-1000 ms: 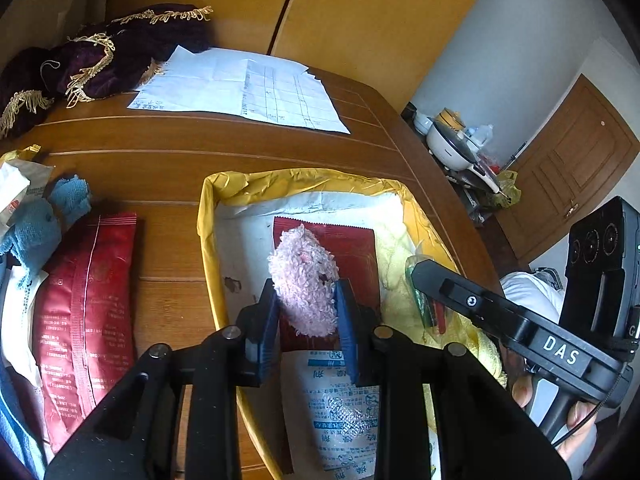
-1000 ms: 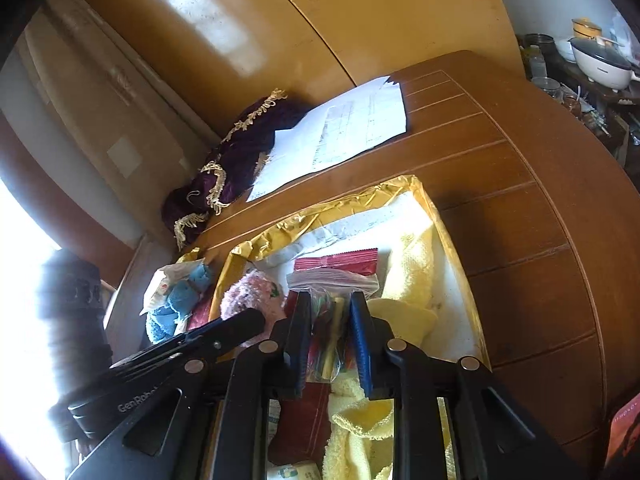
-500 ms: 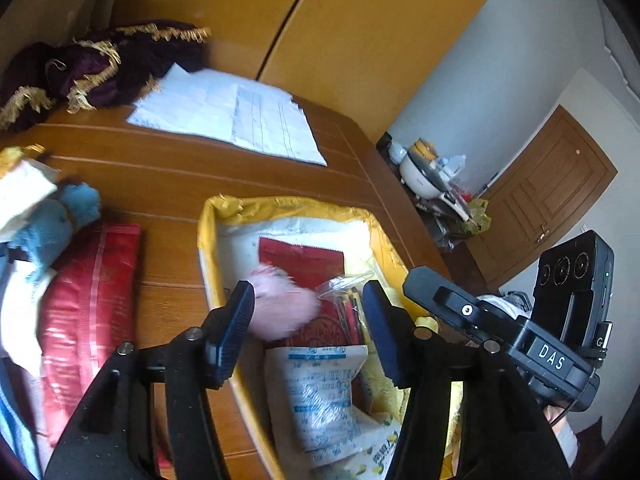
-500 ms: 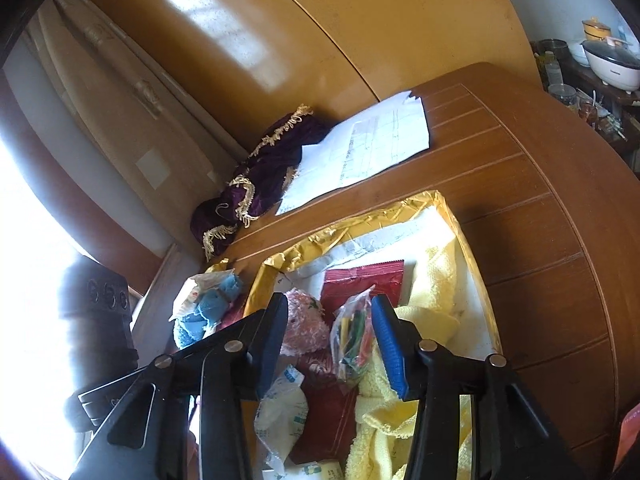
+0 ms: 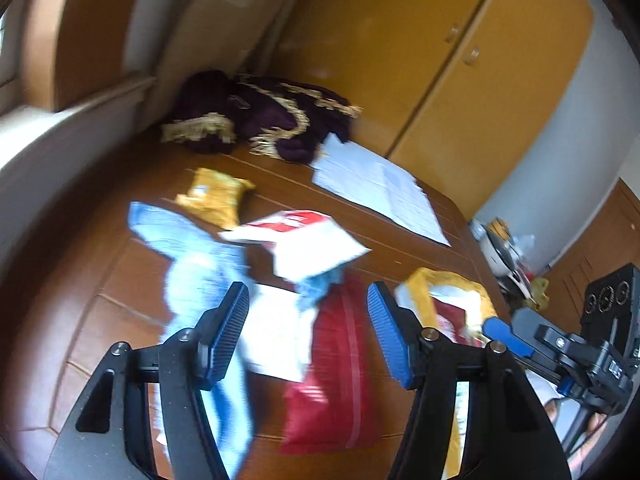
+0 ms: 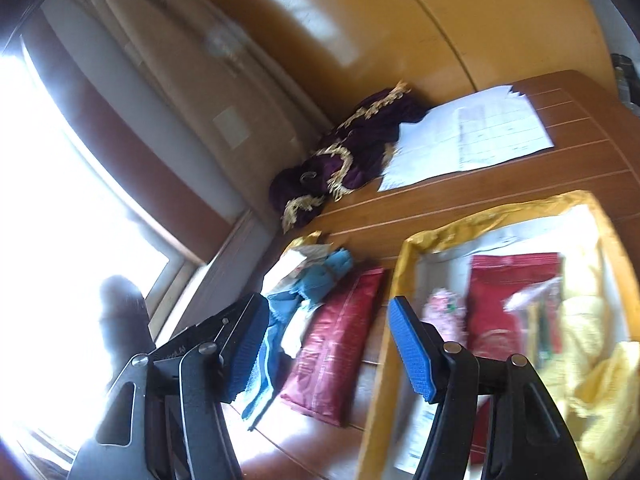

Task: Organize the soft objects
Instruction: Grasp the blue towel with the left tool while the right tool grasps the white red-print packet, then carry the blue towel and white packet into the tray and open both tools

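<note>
Left gripper (image 5: 308,330): fingers spread wide, holding nothing, above the red packet (image 5: 334,376) on the surface (image 5: 72,280). Right gripper (image 6: 330,346): fingers spread wide, empty. Pink plush (image 6: 446,314) lies in the yellow bag (image 6: 408,252), beyond its right finger.

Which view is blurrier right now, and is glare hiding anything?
Left wrist view: heavy motion blur smears the blue cloth and red packet; left gripper stays sharp, open. Right wrist view: window glare blows out the left side; yellow box contents are blurred, though the right gripper is crisp, open.
</note>
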Demonstrator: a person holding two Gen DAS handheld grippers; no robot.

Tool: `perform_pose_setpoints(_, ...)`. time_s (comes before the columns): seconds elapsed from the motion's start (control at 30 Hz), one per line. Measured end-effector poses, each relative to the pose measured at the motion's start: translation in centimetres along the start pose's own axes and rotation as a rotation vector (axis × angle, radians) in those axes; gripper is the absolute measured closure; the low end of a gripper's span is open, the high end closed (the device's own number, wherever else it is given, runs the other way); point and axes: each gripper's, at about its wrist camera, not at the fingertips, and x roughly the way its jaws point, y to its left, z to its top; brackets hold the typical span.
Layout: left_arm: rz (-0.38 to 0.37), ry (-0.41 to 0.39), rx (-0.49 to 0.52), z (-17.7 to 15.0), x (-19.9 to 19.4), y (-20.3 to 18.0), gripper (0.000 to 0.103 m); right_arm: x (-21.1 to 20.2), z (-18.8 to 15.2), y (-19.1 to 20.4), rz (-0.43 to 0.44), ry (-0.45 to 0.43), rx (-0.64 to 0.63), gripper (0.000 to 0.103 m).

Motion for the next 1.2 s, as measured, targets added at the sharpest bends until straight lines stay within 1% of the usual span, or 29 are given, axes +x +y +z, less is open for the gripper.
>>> perform_pose_setpoints(0.1, 0.078, 0.022, -0.019, 0.2, 0.8, 2.3, 0.042, 1.8, -0.1, 1.4, 0.022, 0.056, -0.009, 0.038)
perform_pose_setpoints(0.17, 0.102, 0.049, -0.012, 0.0, 1.7, 3.4, 0.043, 2.8, 0.0, 2.5, 0.018, 0.095, -0.031, 0.038)
perform_pose_setpoints(0.23, 0.108, 0.073, -0.009, -0.4, 2.6, 4.2, 0.043, 3.7, 0.3, 3.5, -0.007, 0.124, -0.065, 0.038)
perform_pose_setpoints(0.3, 0.087, 0.089, -0.017, -0.7, 3.3, 4.7, 0.043, 4.7, 0.8, 4.6, -0.036, 0.158, -0.107, 0.038)
perform_pose_setpoints(0.4, 0.088, 0.090, -0.045, -0.7, 3.4, 5.4, 0.044, 6.9, 2.2, 5.9, -0.051, 0.226, -0.141, 0.035)
perform_pose_setpoints(0.47, 0.086, 0.095, -0.059, -0.7, 3.5, 5.8, 0.063, 9.0, 3.3, 6.4, -0.071, 0.279, -0.155, 0.034)
perform_pose_setpoints(0.5, 0.090, 0.092, -0.061, -0.6, 3.4, 5.9, 0.065, 10.1, 3.8, 6.6, -0.081, 0.306, -0.168, 0.034)
perform_pose_setpoints(0.53, 0.090, 0.088, -0.069, -0.5, 3.3, 6.1, 0.071, 11.3, 4.3, 6.9, -0.095, 0.334, -0.181, 0.034)
perform_pose_setpoints(0.67, 0.068, 0.090, -0.100, -0.3, 3.1, 6.7, 0.072, 16.4, 6.0, 7.9, -0.136, 0.423, -0.215, 0.034)
perform_pose_setpoints(0.73, 0.065, 0.089, -0.109, -0.2, 3.0, 6.9, 0.072, 18.7, 6.5, 8.4, -0.173, 0.453, -0.238, 0.034)
perform_pose_setpoints(0.8, 0.055, 0.101, -0.125, -0.2, 3.1, 7.2, 0.072, 21.1, 6.7, 8.9, -0.200, 0.502, -0.270, 0.034)
perform_pose_setpoints(0.83, 0.048, 0.108, -0.130, -0.2, 3.1, 7.3, 0.072, 22.2, 6.7, 9.1, -0.221, 0.521, -0.286, 0.034)
perform_pose_setpoints(0.9, 0.042, 0.111, -0.130, -0.1, 3.1, 7.4, 0.072, 24.2, 6.2, 9.4, -0.291, 0.568, -0.335, 0.034)
perform_pose_setpoints(1.0, 0.036, 0.118, -0.135, -0.2, 3.1, 7.5, 0.072, 26.2, 5.2, 9.4, -0.363, 0.614, -0.394, 0.034)
perform_pose_setpoints(1.03, 0.034, 0.122, -0.138, -0.2, 3.1, 7.5, 0.071, 26.2, 5.0, 9.3, -0.377, 0.610, -0.401, 0.036)
perform_pose_setpoints(1.07, 0.030, 0.126, -0.141, -0.2, 3.1, 7.5, 0.071, 26.2, 4.8, 9.3, -0.395, 0.607, -0.411, 0.042)
perform_pose_setpoints(1.1, 0.028, 0.127, -0.144, -0.2, 3.2, 7.5, 0.071, 26.1, 4.6, 9.3, -0.410, 0.614, -0.427, 0.045)
perform_pose_setpoints(1.13, 0.031, 0.124, -0.140, -0.2, 3.1, 7.4, 0.070, 25.9, 4.5, 9.3, -0.409, 0.617, -0.433, 0.054)
perform_pose_setpoints(1.17, 0.036, 0.118, -0.132, -0.2, 3.0, 7.2, 0.068, 25.6, 4.5, 9.2, -0.414, 0.614, -0.433, 0.058)
perform_pose_setpoints(1.2, 0.041, 0.114, -0.124, -0.3, 3.0, 7.1, 0.067, 25.5, 4.4, 9.3, -0.421, 0.608, -0.440, 0.060)
